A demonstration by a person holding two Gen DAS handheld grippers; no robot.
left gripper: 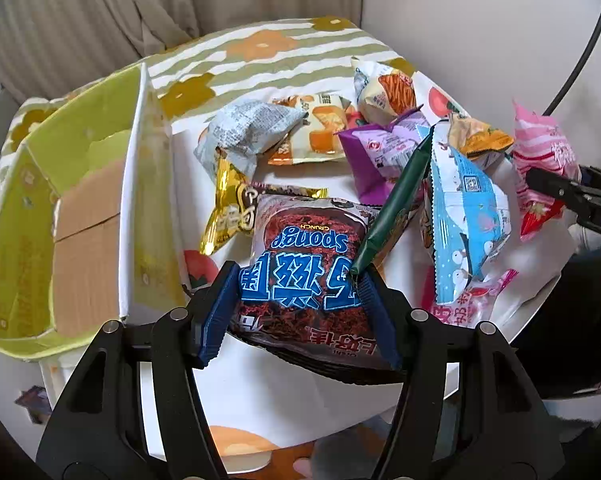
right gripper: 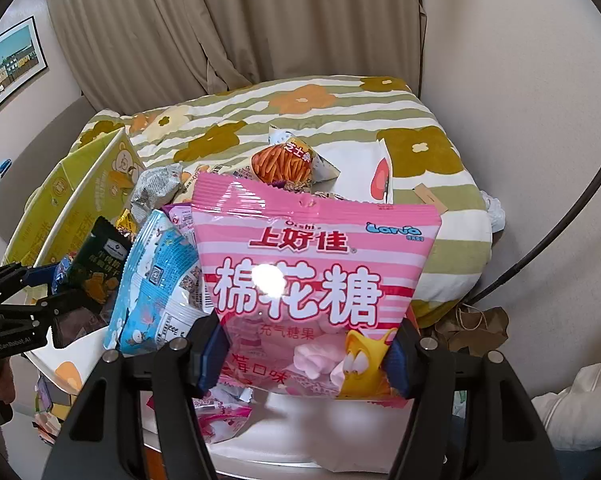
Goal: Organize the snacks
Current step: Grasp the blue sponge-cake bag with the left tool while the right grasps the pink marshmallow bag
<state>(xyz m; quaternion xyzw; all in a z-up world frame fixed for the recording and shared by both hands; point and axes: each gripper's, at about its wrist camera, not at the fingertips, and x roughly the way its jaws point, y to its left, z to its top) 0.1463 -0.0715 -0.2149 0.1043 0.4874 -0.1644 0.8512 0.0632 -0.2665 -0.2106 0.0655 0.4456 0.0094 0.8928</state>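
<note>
My left gripper is shut on a dark brown Sponge Crunch bag, its blue pads pressing both sides, and holds it just above the white table. In the right wrist view my right gripper is shut on a pink marshmallow bag, held upright over the pile. That pink bag and the right gripper also show at the right edge of the left wrist view. The left gripper appears at the far left of the right wrist view. An open yellow-green carton stands left of the table.
Several loose snack bags lie heaped on the table: a blue-white bag, a dark green bag, a purple bag, a gold one and an orange-stick packet. Behind lies a striped floral blanket; curtains and wall beyond.
</note>
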